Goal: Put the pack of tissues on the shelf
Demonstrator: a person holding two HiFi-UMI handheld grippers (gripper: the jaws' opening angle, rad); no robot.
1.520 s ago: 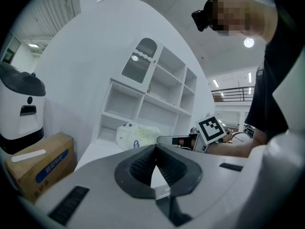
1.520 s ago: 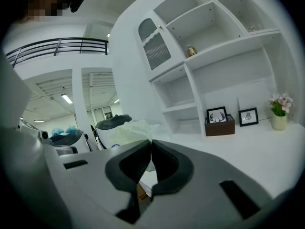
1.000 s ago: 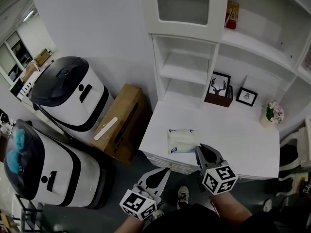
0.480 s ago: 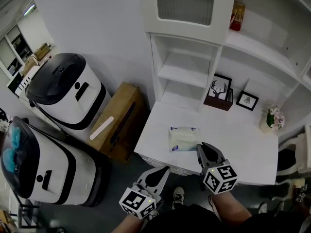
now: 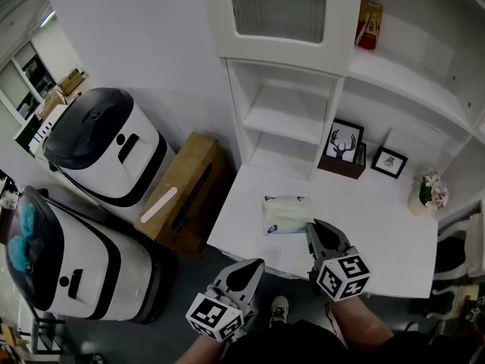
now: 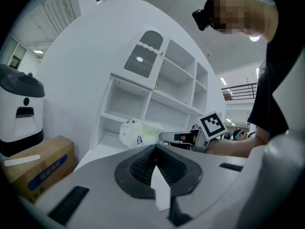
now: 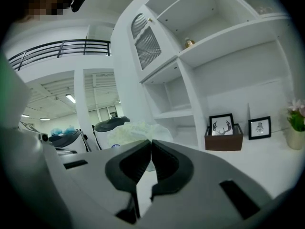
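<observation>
The right gripper [image 5: 311,225] pinches the right end of the pack of tissues [image 5: 283,214], which stretches leftward from it. The left gripper [image 5: 253,265], closed and empty, hangs farther off.

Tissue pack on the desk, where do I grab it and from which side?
Its right end, coming from the front of the desk: the tissue pack is flat and soft, that thin end facing the right gripper, whose jaws pinch it.

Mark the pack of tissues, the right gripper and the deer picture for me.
pack of tissues [image 5: 282,214]: head view, middle of its wrapper.
right gripper [image 5: 311,224]: head view, at its closed fingertips, against the pack's edge.
deer picture [image 5: 342,141]: head view, centre of the print.
</observation>
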